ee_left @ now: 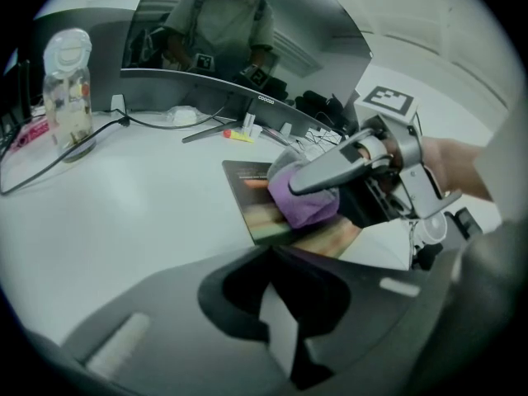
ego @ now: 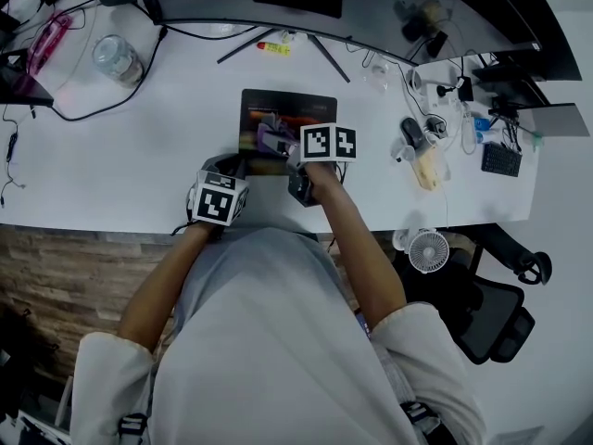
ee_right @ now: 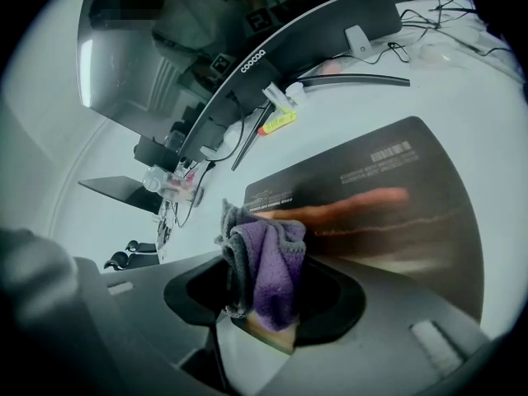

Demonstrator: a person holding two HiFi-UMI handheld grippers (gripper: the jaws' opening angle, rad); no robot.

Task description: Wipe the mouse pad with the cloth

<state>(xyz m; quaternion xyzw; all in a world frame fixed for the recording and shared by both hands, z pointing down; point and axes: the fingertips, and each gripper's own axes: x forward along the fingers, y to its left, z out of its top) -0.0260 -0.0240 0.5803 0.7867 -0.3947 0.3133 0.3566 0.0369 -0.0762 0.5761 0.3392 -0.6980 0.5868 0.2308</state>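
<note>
Purple cloth (ee_right: 268, 262), clamped between right gripper (ee_right: 264, 304) jaws, pressed on dark mouse pad (ee_right: 371, 180) ahead. Left gripper (ee_left: 280, 304) jaws together, empty, at mouse pad's near edge; white counter (ee_left: 124, 205).

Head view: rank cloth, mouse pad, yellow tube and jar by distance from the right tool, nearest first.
1. Cloth: clamped in the right tool.
2. Mouse pad: directly under the tool's tip.
3. Yellow tube: beyond the pad's far edge.
4. Jar: far off to the left.
</note>
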